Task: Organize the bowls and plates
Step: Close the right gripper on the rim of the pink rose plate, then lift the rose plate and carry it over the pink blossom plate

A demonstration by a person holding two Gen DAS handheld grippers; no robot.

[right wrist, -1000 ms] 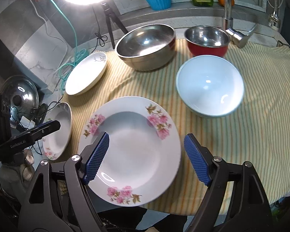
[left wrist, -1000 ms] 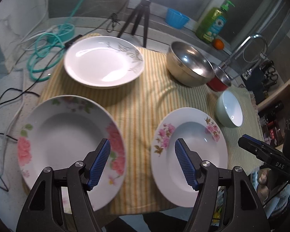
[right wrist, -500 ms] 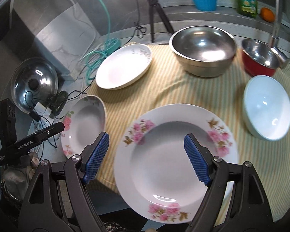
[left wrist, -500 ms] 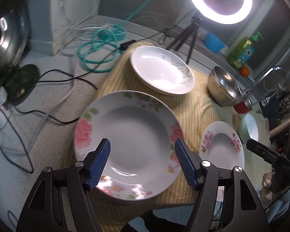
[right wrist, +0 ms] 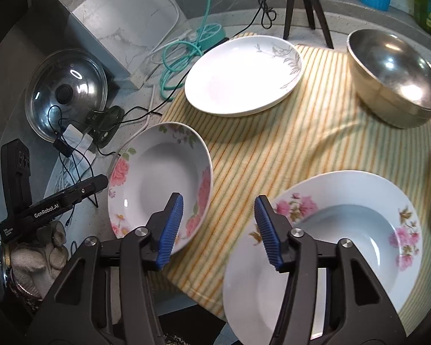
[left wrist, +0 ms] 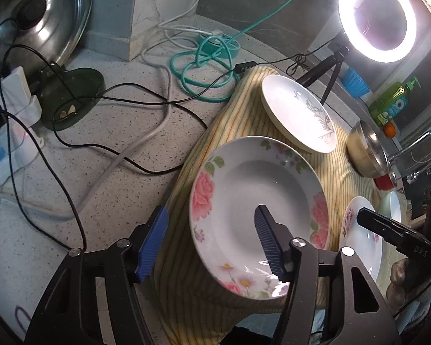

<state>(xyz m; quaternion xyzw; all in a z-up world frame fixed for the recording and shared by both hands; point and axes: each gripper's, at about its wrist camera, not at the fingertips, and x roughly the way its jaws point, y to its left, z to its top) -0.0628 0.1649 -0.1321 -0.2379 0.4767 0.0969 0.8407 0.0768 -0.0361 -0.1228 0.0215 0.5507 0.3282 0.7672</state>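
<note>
Three deep plates lie on a striped cloth (right wrist: pixel 316 132). The big rose-pattern plate (left wrist: pixel 255 201) (right wrist: pixel 161 184) sits at the cloth's left edge. My left gripper (left wrist: pixel 211 240) is open and empty, its jaws spanning that plate's left rim from above. The pink-flower plate (right wrist: pixel 344 230) (left wrist: pixel 365 235) lies at the front right. My right gripper (right wrist: pixel 218 230) is open and empty, hovering over the cloth between these two plates. The grey-leaf plate (right wrist: pixel 241 74) (left wrist: pixel 298 112) sits at the back. A steel bowl (right wrist: pixel 393 74) (left wrist: pixel 365 155) stands behind on the right.
A red bowl (left wrist: pixel 385 182) and a pale green bowl (left wrist: pixel 393 207) show at the right. Cables (left wrist: pixel 129 106), a teal hose (left wrist: pixel 207 63), a pot lid (left wrist: pixel 40 14) and a power strip (left wrist: pixel 17 106) crowd the stone counter at the left. A ring light tripod (right wrist: pixel 304 3), faucet (left wrist: pixel 416 149) and soap bottle (left wrist: pixel 390 103) stand behind.
Both grippers swung left. The left one went from between the two front plates to the rose plate's left rim; the right one went from over the pink-flower plate to the gap beside it.
</note>
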